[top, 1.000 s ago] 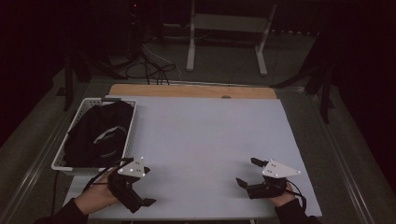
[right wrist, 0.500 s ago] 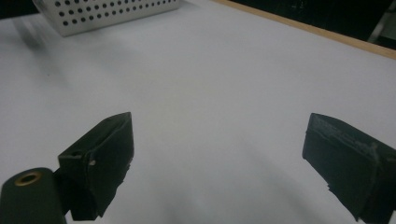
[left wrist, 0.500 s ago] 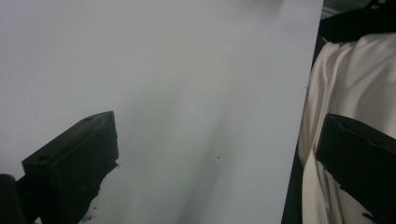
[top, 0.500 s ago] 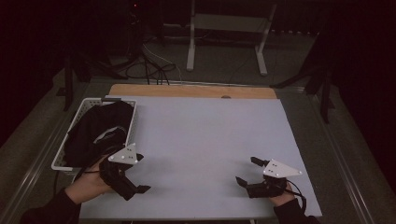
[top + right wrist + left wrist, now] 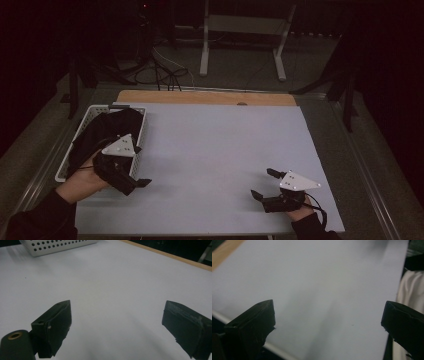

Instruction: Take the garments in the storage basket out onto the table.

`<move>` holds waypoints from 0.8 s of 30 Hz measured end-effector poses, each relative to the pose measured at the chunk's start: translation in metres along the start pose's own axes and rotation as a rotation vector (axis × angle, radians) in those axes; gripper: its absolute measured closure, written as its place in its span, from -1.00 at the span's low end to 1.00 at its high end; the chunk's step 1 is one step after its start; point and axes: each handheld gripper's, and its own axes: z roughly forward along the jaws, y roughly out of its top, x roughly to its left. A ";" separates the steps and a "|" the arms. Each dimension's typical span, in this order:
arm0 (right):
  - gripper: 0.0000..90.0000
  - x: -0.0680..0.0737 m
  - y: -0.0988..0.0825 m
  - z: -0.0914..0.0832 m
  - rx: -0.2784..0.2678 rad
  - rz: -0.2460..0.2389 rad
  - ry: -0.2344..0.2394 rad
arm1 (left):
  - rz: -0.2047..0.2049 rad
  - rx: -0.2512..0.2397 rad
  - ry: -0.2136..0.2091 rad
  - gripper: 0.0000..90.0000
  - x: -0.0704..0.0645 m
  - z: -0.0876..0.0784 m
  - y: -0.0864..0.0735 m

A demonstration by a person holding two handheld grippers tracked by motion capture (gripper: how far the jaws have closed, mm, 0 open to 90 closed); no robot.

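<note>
My left gripper [image 5: 136, 169] hangs over the white table [image 5: 215, 145] at its left, just beside the near right corner of a white perforated basket [image 5: 89, 121]. A black cloth [image 5: 107, 131] fills the basket. In the left gripper view the left gripper [image 5: 329, 312] is open, with bare table between its jaws. My right gripper [image 5: 264, 184] rests low at the front right of the table. In its own view the right gripper [image 5: 117, 312] is open too and holds nothing, and the basket [image 5: 60, 245] lies far off.
A wooden strip [image 5: 205, 97] runs along the table's far edge. Behind it on the floor are a metal stand [image 5: 242, 30] and cables [image 5: 165, 75]. Pale fabric [image 5: 410, 290] lies past the table edge in the left gripper view.
My left gripper has moved away from the front edge and leftward, up to the basket's side. The right gripper has stayed put.
</note>
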 end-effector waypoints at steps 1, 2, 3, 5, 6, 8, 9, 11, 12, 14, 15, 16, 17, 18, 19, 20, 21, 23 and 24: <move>-0.80 0.000 0.000 0.001 0.004 -0.006 -0.001 | -0.011 -0.005 0.009 -1.00 0.004 -0.002 -0.001; -0.80 0.000 0.000 0.001 0.004 -0.004 0.000 | -0.020 -0.007 0.026 -1.00 0.008 -0.003 -0.001; -0.80 0.000 0.000 0.001 0.003 -0.002 0.002 | -0.028 -0.005 0.037 -1.00 0.012 -0.004 -0.002; -0.80 0.001 0.000 0.000 0.001 -0.005 0.002 | -0.039 0.001 0.068 -1.00 0.020 -0.006 -0.004; -0.80 0.001 0.000 0.000 0.000 -0.003 0.002 | -0.049 0.000 0.074 -1.00 0.025 -0.008 -0.005; -0.80 0.000 0.000 0.000 0.002 -0.005 0.001 | -0.068 0.006 0.096 -1.00 0.034 -0.010 -0.007; -0.80 0.000 0.000 0.000 0.001 -0.004 0.001 | -0.079 0.003 0.103 -1.00 0.039 -0.012 -0.008; -0.80 0.000 0.000 0.001 0.001 -0.008 0.000 | -0.098 0.007 0.130 -1.00 0.050 -0.014 -0.009; -0.80 0.000 0.000 0.001 0.002 -0.007 0.000 | -0.107 0.004 0.136 -1.00 0.053 -0.015 -0.010; -0.80 0.000 0.000 0.001 0.006 -0.008 -0.001 | -0.129 0.004 0.151 -1.00 0.063 -0.016 -0.011; -0.80 0.000 0.000 0.001 0.006 -0.005 0.001 | -0.136 -0.003 0.159 -1.00 0.068 -0.017 -0.011; -0.80 0.001 0.000 0.001 0.006 -0.006 0.001 | -0.149 -0.006 0.160 -1.00 0.072 -0.017 -0.011; -0.80 0.001 0.000 0.002 0.009 -0.008 0.000 | -0.156 -0.013 0.166 -1.00 0.077 -0.018 -0.010; -0.80 0.001 -0.001 0.002 0.009 -0.007 0.000 | -0.163 -0.013 0.170 -1.00 0.080 -0.017 -0.010; -0.80 0.001 0.000 0.002 0.008 -0.007 0.000 | -0.172 -0.011 0.174 -1.00 0.084 -0.017 -0.010; -0.80 0.001 0.000 0.002 0.010 -0.008 -0.002 | -0.178 -0.008 0.183 -1.00 0.088 -0.016 -0.009; -0.80 0.001 0.000 0.002 0.008 -0.008 -0.001 | -0.189 -0.005 0.185 -1.00 0.091 -0.015 -0.009; -0.80 0.001 -0.001 0.002 0.008 -0.009 0.000 | -0.195 0.001 0.206 -1.00 0.098 -0.012 -0.007; -0.80 0.001 -0.001 0.002 0.011 -0.009 0.000 | -0.207 0.001 0.198 -1.00 0.102 -0.011 -0.006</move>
